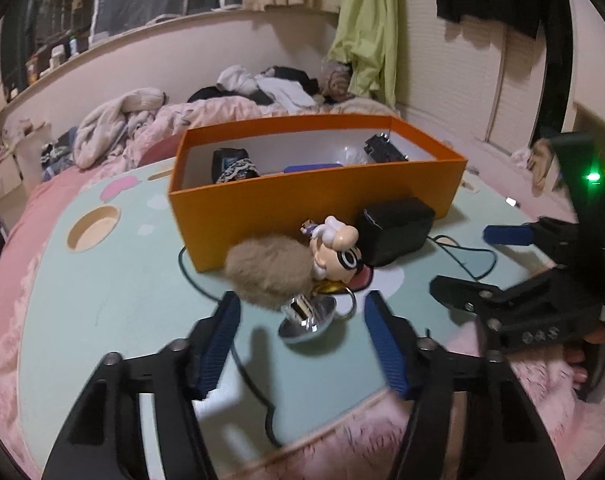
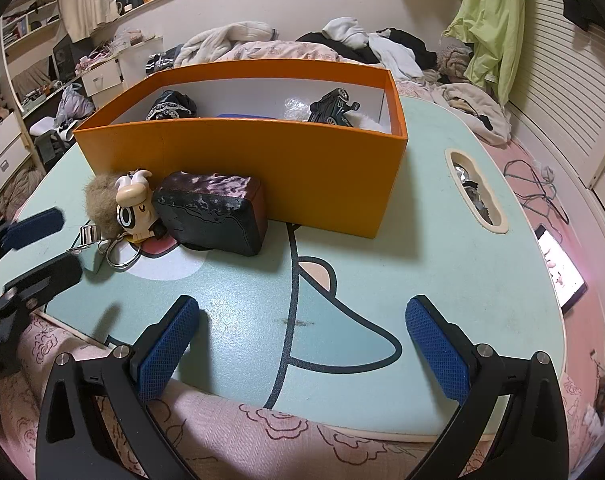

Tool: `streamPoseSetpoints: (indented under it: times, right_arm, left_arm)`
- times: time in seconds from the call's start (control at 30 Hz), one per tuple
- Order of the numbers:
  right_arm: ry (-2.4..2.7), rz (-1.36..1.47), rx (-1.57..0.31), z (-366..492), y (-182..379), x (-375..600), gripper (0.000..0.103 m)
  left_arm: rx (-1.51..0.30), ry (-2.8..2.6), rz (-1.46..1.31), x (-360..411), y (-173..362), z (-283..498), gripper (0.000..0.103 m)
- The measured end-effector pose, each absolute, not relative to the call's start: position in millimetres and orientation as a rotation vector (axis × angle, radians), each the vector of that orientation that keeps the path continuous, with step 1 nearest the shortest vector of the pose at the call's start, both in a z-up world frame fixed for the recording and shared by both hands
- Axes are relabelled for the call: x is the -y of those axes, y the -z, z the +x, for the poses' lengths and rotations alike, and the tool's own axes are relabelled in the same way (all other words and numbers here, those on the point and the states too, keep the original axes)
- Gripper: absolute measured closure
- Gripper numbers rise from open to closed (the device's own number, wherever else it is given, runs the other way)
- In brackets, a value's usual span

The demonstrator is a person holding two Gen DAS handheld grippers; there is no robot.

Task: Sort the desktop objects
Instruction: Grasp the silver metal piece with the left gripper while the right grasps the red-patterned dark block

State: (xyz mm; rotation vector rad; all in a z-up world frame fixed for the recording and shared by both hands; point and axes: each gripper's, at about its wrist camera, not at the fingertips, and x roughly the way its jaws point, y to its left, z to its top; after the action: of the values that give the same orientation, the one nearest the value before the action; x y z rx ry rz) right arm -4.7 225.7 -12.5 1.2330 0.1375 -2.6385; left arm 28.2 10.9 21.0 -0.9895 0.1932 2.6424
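A toy car [image 2: 334, 110] and a dark pouch [image 2: 172, 107] are already held in the orange box [image 2: 262, 164]. The figurine keychain [image 1: 302, 268] and black case [image 2: 214, 212] remain on the surface [image 2: 442, 260], against the box's near wall. Both the left tongs [image 1: 298, 344] and right tongs [image 2: 302, 344] are spread wide, nothing gripped.

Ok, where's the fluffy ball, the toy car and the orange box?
Fluffy ball [image 1: 268, 274]: left wrist view, middle of the fur.
Toy car [image 2: 334, 110]: right wrist view, on its black body, inside the box.
Orange box [image 2: 262, 168]: right wrist view, on its front wall.
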Motion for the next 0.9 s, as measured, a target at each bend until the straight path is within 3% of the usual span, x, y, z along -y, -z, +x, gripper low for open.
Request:
streamPoseSetpoints:
  times: [0.07,0.43,0.6,0.77,0.8,0.83,0.9]
  right_arm:
    - [2.639,1.231,-0.136,-4,12,-226,0.001]
    - [2.594,1.1,-0.036,-8,-20,-209,0.001]
    - [2.597,1.103,0.011,-28,-31,-185,0.002]
    - [2.563,1.146,0.032,-42,-25,-177,0.02]
    - [2.55,1.139,0.05,-42,-24,-178,0.027]
    - [2.549,1.128,0.057,-39,-24,-180,0.041]
    - [2.552,1.117,0.045,-36,-23,-182,0.041]
  left_arm:
    - [-0.219,-2.628,-1.042,-15,-15,21,0.074]
    - [-0.053,-2.753,-0.939,18,-9,56,0.075]
    - [-0.065,-2.768,-0.914,17,-10,61,0.075]
    - [-0.078,-2.769,-0.916,17,-11,61,0.075]
    - [-0.074,-2.769,-0.915,18,-11,61,0.075]
    - [-0.069,-2.768,-0.915,18,-11,61,0.075]
    - [-0.064,-2.766,-0.917,19,-11,60,0.075]
